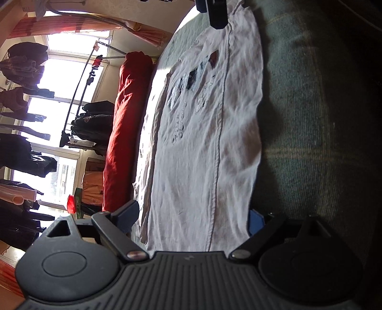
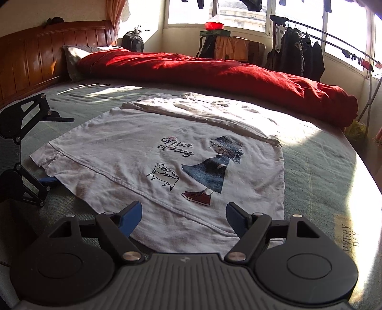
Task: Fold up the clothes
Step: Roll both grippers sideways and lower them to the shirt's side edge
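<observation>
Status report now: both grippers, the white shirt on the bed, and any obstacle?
Left gripper open, straddling the shirt's edge. Right gripper open over the near edge. White T-shirt lying partly folded on the bed. Red duvet beyond, not in the way.

We're in a home bedroom: a bed (image 2: 322,171) with wooden headboard (image 2: 47,47), red duvet (image 2: 214,71), and clothes rack (image 2: 300,54) by sunny windows (image 2: 298,14).

A big red blanket (image 2: 214,71) lies long across the green bed sheet (image 2: 315,167), at 12 o'clock in the right wrist view. A grey pillow (image 2: 71,57) sits at its end, at 10 o'clock, by the brown wooden headboard (image 2: 35,54). Dark jackets (image 2: 298,54) hang on a rack at 2 o'clock. A red bowl (image 2: 214,25) stands by the bright windows (image 2: 191,12) at 12 o'clock.
</observation>
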